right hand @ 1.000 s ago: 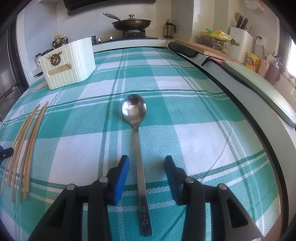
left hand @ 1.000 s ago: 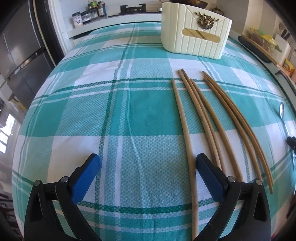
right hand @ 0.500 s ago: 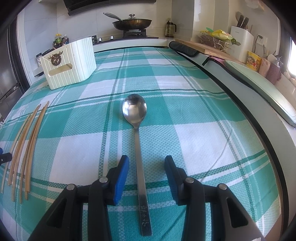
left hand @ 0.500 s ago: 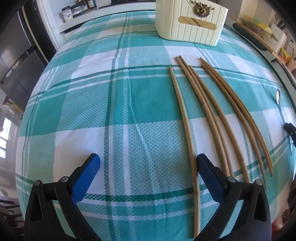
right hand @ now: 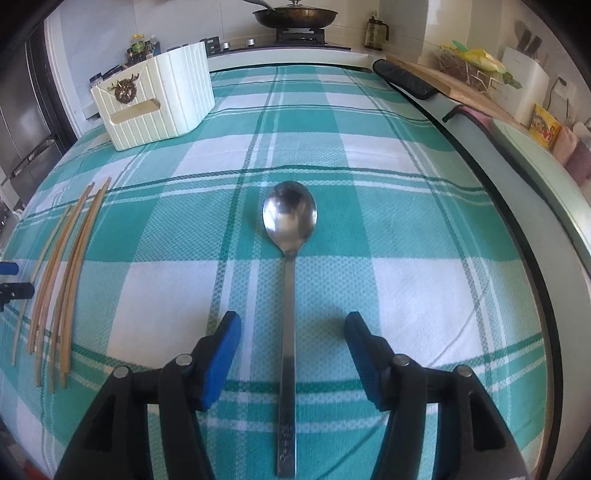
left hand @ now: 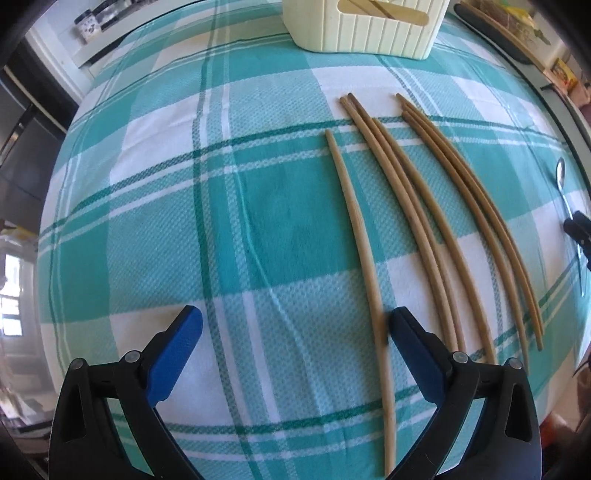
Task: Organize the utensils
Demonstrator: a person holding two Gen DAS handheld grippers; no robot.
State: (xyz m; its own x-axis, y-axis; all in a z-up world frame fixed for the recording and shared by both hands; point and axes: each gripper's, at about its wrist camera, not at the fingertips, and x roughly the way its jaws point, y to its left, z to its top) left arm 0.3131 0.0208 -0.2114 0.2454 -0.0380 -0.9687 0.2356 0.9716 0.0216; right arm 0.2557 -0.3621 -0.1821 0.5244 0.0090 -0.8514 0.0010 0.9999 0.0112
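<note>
Several wooden chopsticks (left hand: 417, 206) lie side by side on the teal checked tablecloth (left hand: 221, 206). One single chopstick (left hand: 364, 254) lies apart on their left and runs just inside my left gripper's right finger. My left gripper (left hand: 293, 332) is open wide, low over the cloth. A steel spoon (right hand: 290, 236) lies bowl away from me; its handle runs between the open fingers of my right gripper (right hand: 291, 336). The chopsticks also show at the left of the right wrist view (right hand: 62, 273). A cream slatted utensil box (left hand: 365, 22) stands at the far end, also in the right wrist view (right hand: 155, 99).
A stove with a lidded pan (right hand: 295, 16) stands behind the table. Spice jars (right hand: 142, 48) sit behind the box. A black-edged counter (right hand: 509, 155) with a knife block and packets runs along the right. A dark fridge (left hand: 22, 122) is at the left.
My left gripper has moved forward and down toward the chopsticks; the single chopstick now lies beside its right finger. My right gripper has opened wider over the spoon handle.
</note>
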